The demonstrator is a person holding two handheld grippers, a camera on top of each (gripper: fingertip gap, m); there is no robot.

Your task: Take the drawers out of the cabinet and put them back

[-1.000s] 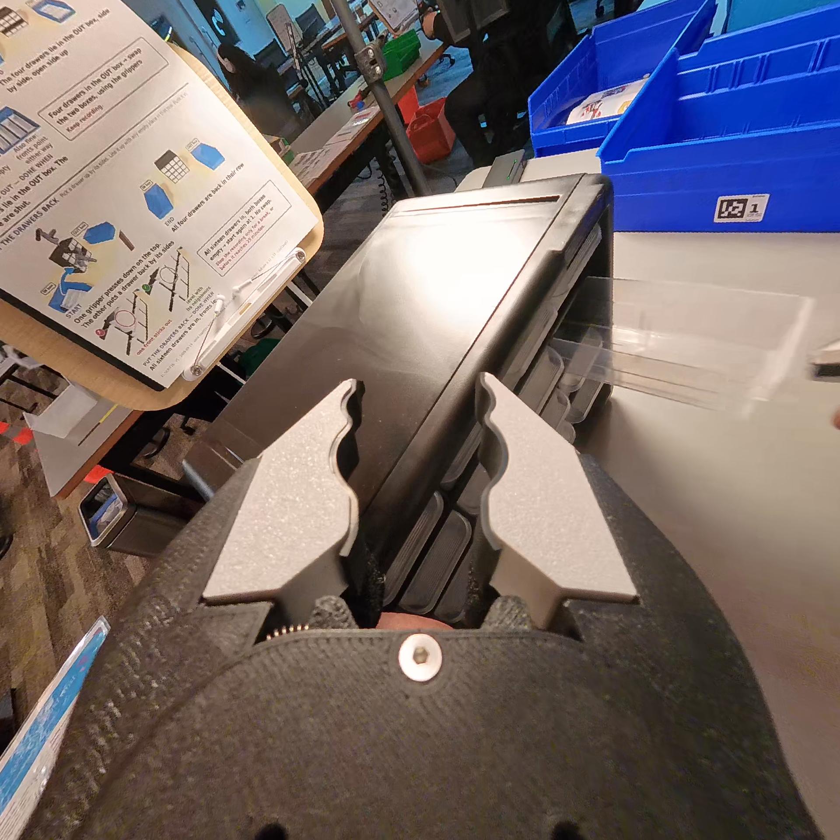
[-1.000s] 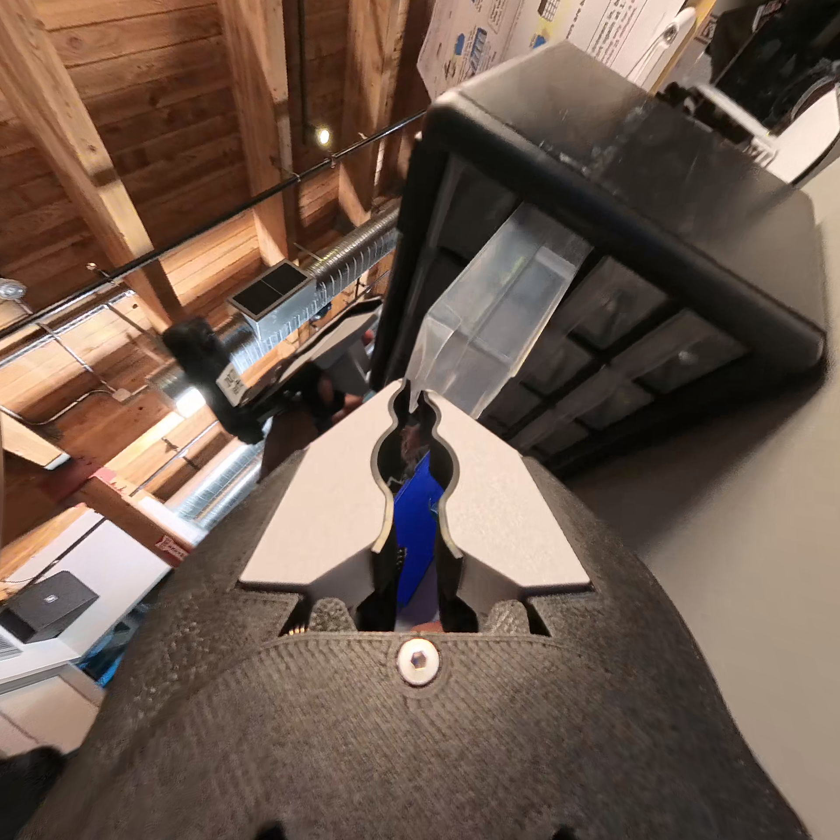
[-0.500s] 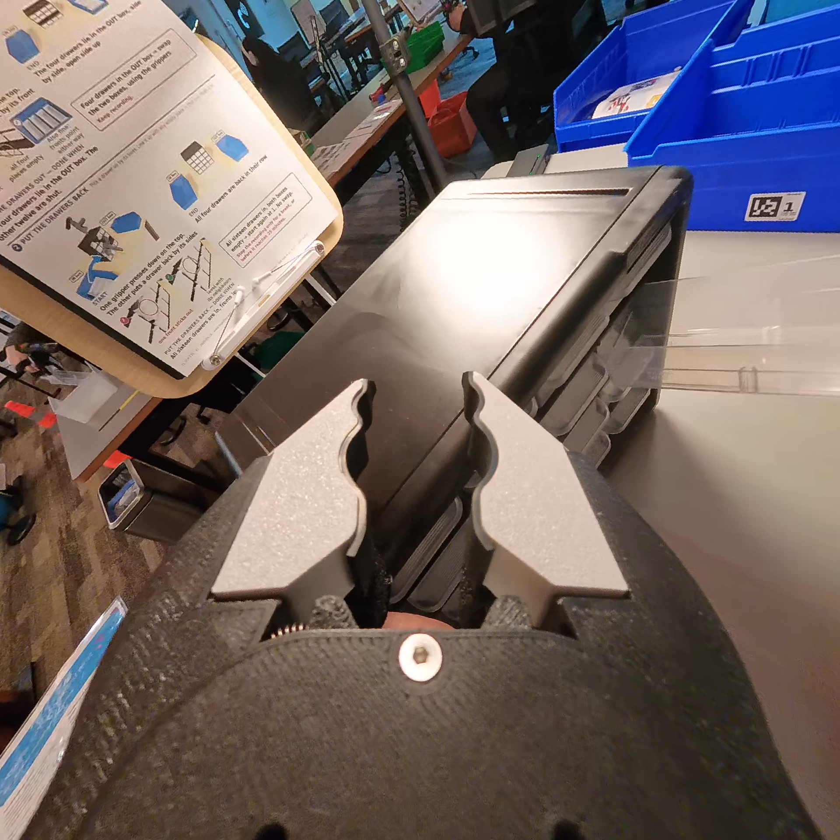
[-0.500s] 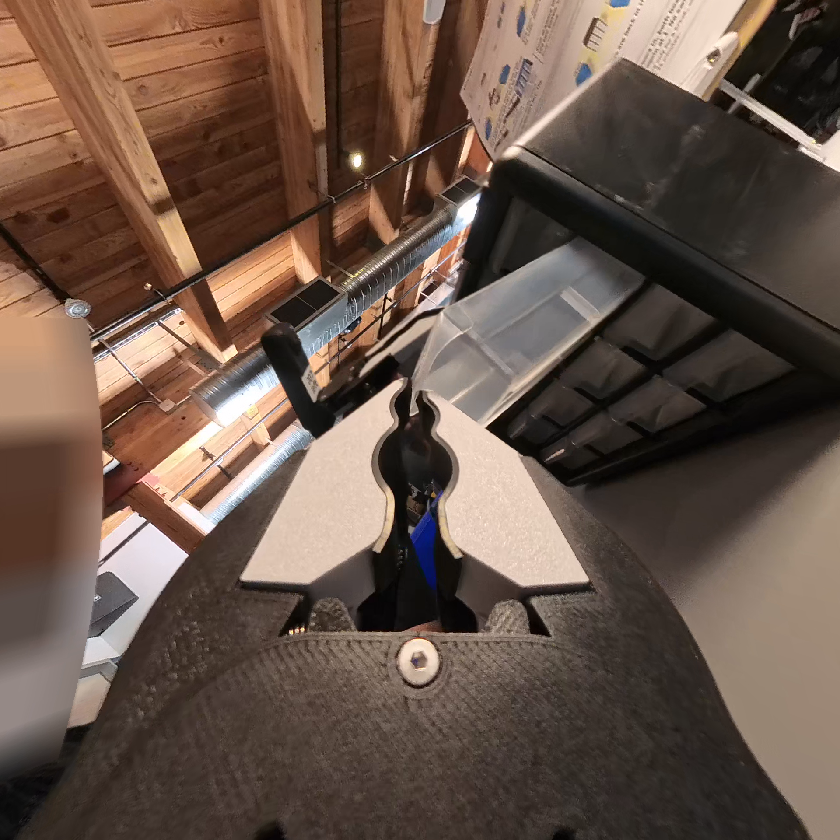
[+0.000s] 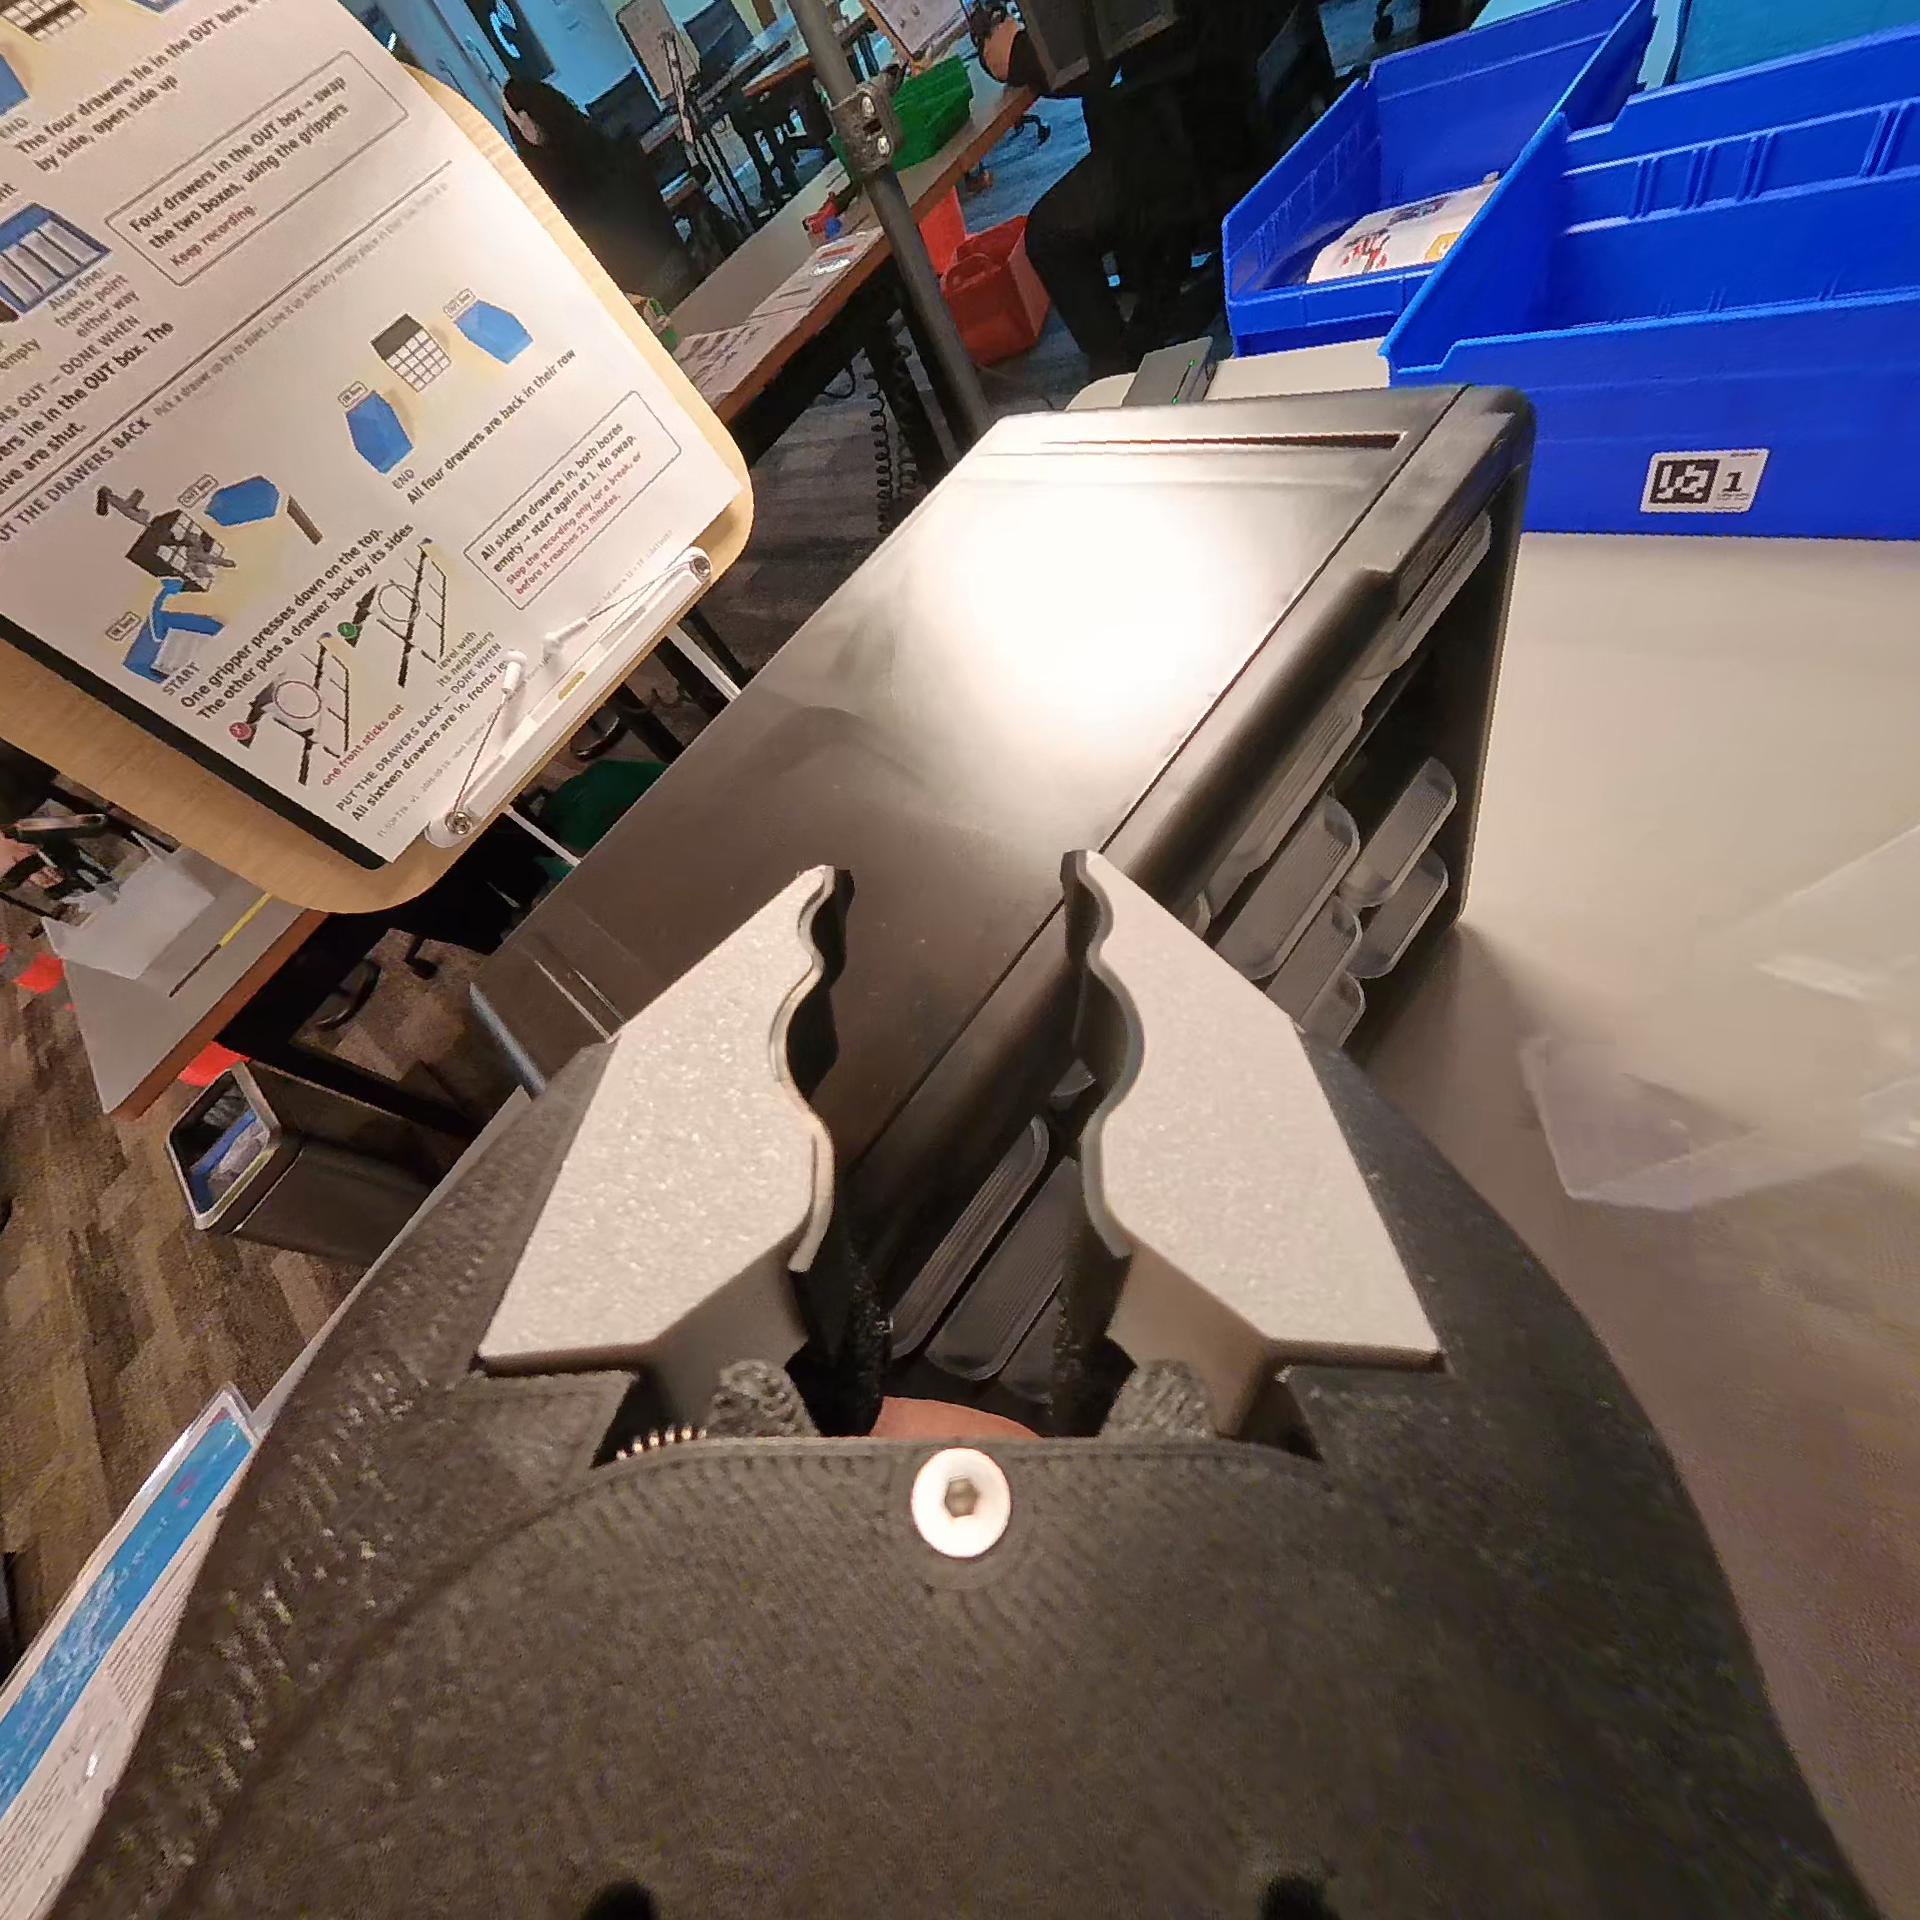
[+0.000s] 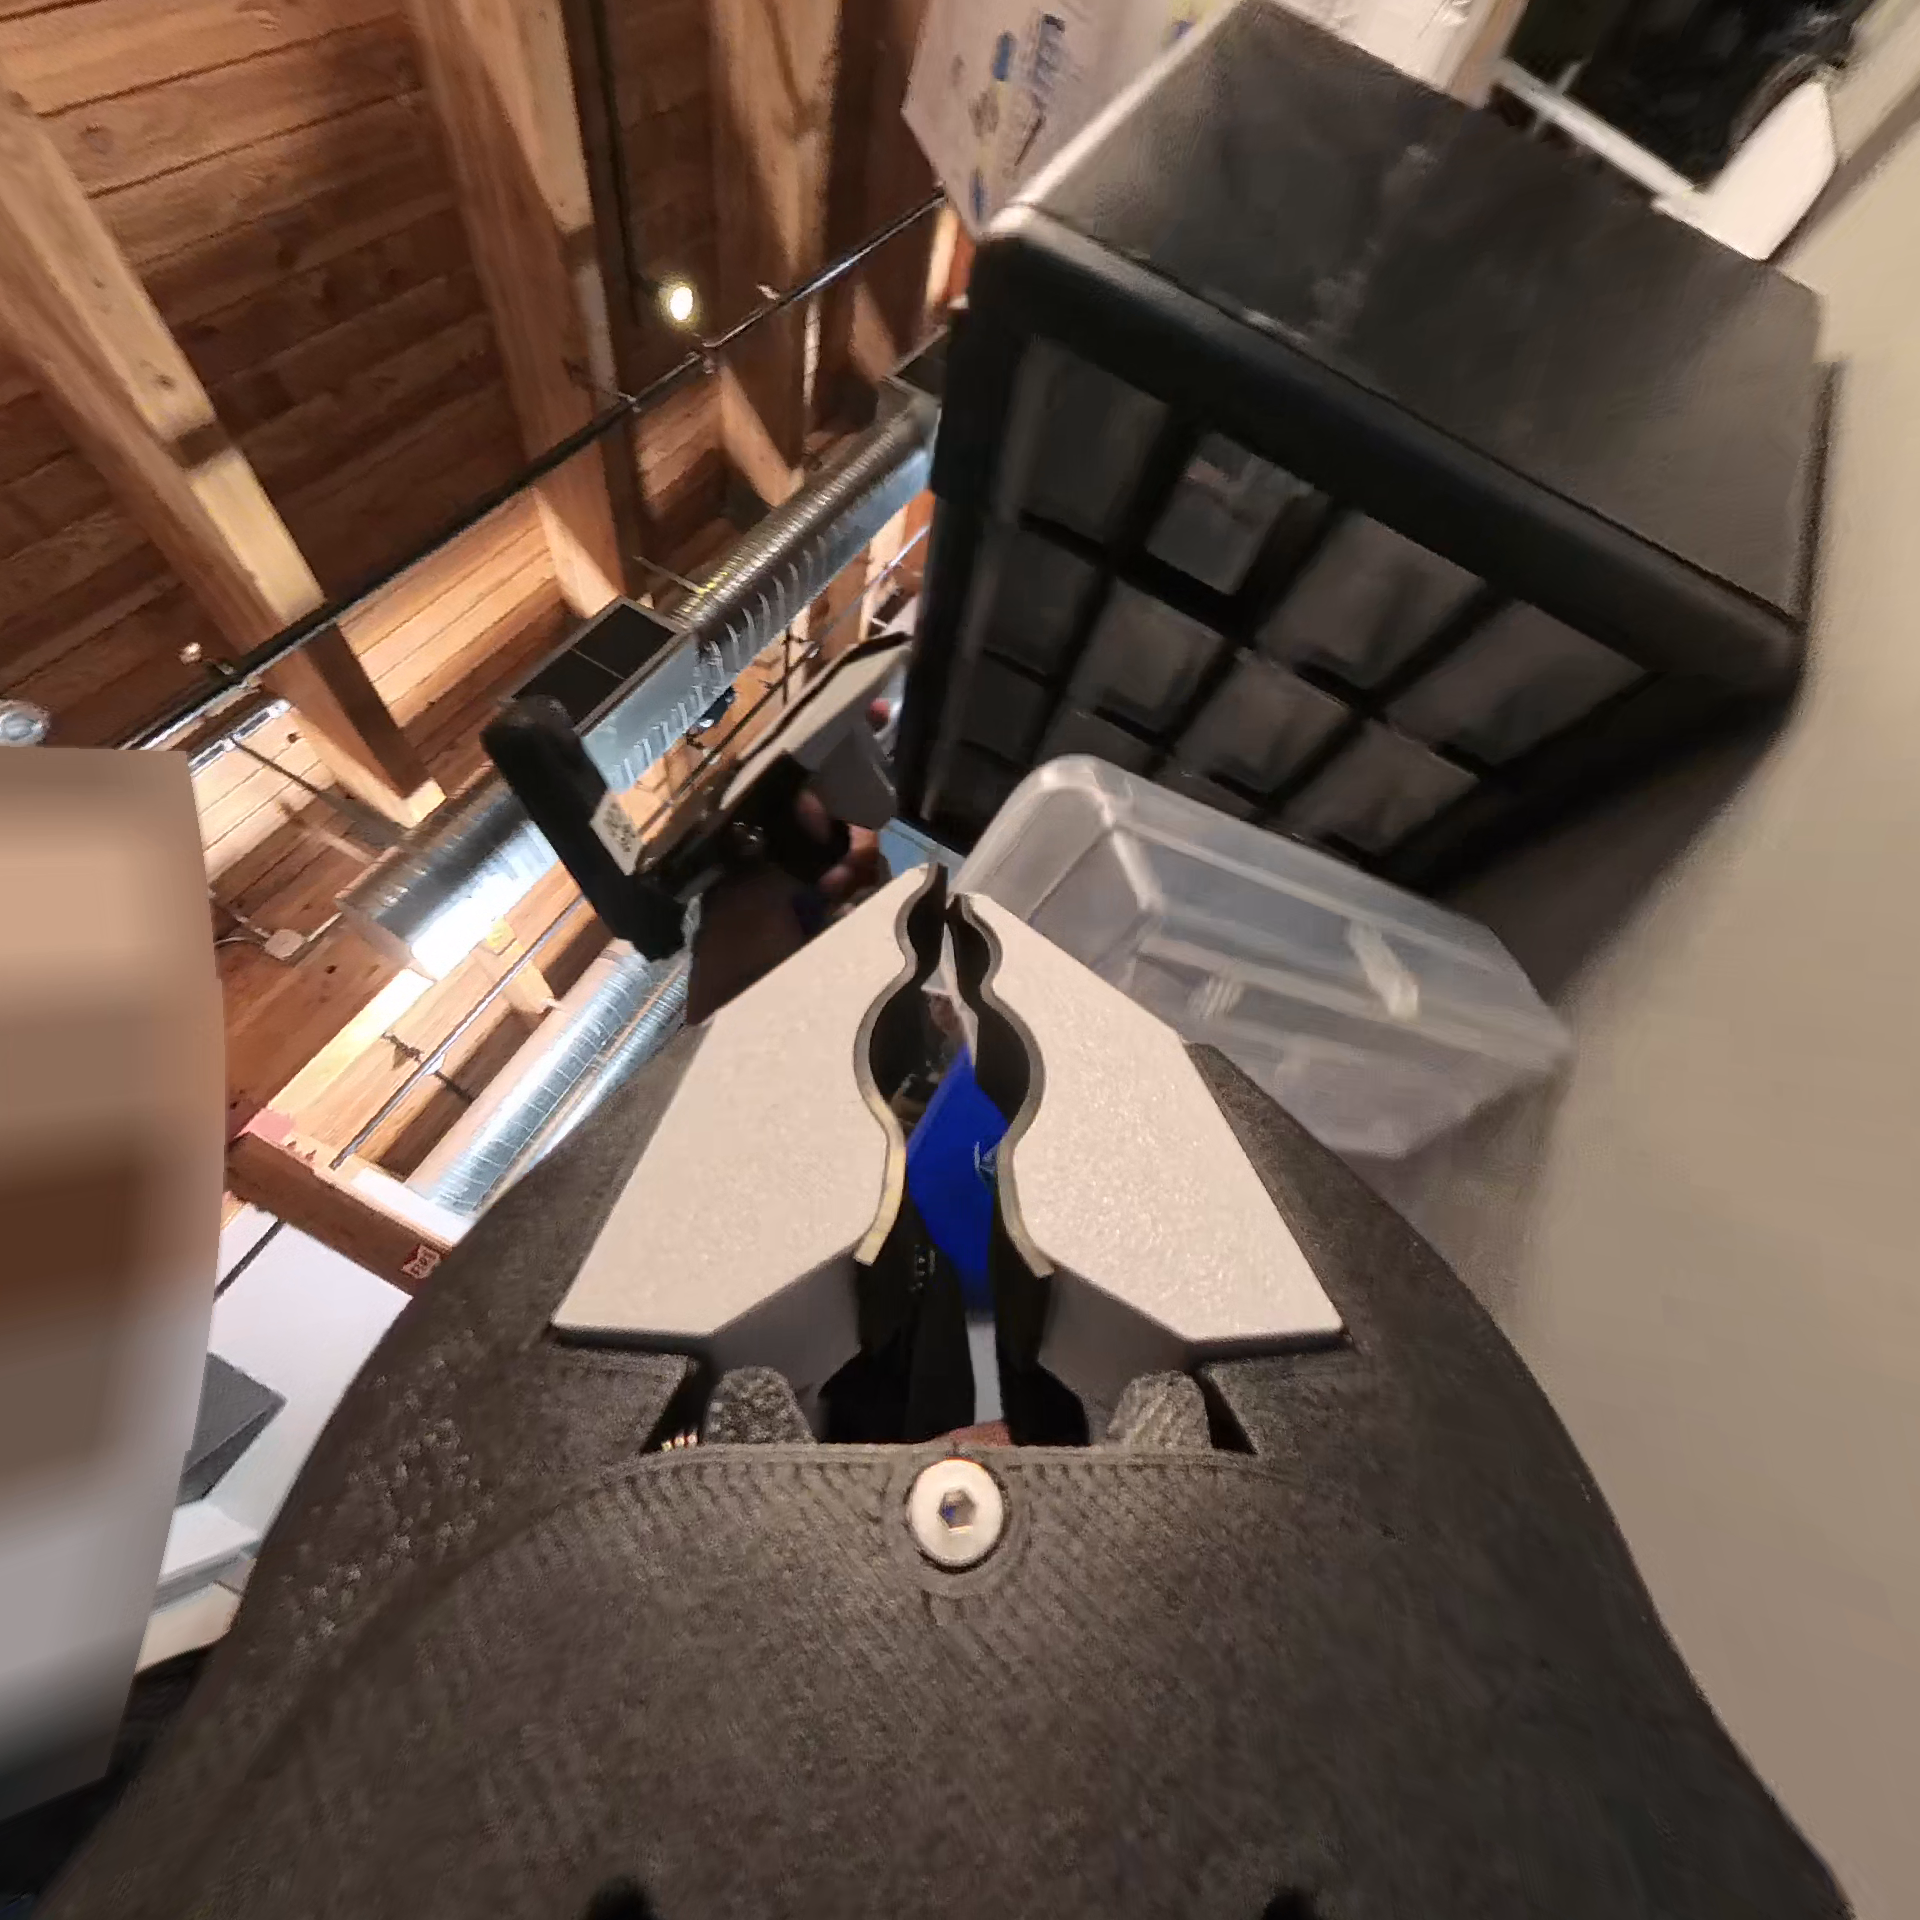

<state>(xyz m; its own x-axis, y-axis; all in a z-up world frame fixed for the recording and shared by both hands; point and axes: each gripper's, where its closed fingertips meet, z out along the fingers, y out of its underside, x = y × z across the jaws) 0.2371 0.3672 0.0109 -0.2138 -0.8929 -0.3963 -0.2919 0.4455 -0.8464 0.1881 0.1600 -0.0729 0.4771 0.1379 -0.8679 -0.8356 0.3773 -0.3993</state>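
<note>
The clear drawer (image 6: 1247,935), a second earlier partly inside the upper left slot of the black cabinet (image 6: 1403,312), came fully out and ended at centre right of the right wrist view, clamped in the right gripper (image 6: 948,904). In the left wrist view it moved to the lower right edge.

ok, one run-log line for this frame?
left gripper: open over black drawer cabinet top | right gripper: shut on clear plastic drawer | drawer: out of cabinet
</note>
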